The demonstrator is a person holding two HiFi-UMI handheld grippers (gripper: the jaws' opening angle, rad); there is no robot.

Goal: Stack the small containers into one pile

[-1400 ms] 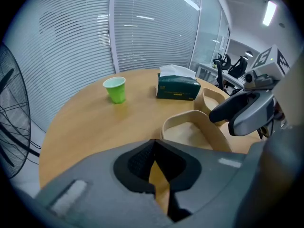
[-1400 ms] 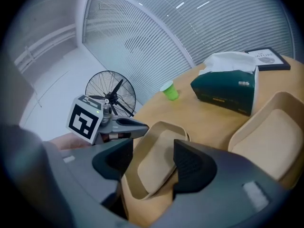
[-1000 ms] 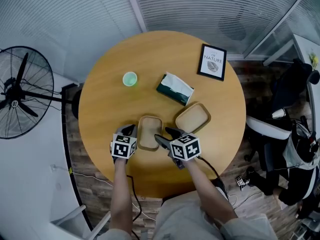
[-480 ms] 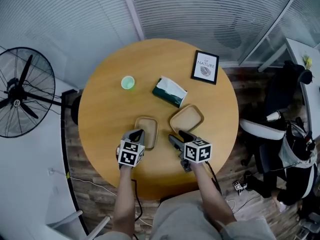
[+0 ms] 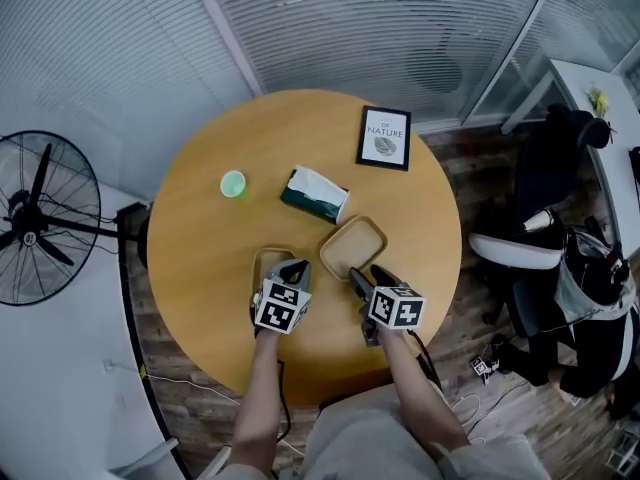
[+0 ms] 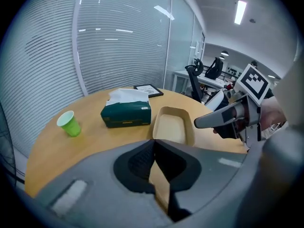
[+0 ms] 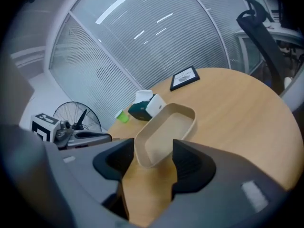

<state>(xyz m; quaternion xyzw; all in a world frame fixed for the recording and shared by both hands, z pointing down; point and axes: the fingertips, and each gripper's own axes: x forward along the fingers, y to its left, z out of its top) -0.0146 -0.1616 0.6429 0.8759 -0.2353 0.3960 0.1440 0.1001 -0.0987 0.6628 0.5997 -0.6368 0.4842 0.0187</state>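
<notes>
Rightward went left gripper (image 5: 294,268); its fingers (image 6: 135,163) seem clamped on left tray (image 5: 266,260). Wide-open right fingers (image 7: 190,167) straddle right tray's (image 7: 166,127) corner: grip, then nest.

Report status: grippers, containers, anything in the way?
Right gripper open, near end of right container between jaws. Left gripper jaws together, over left container. Containers unstacked, side by side. Tissue box behind, not blocking.

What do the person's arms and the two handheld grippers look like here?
The left claw and right claw are matching grey bodies with black ribbed pads. Each carries a white cube printed with black square markers. A thin dark cable runs back from each along the forearm. The forearms wear no sleeves.
</notes>
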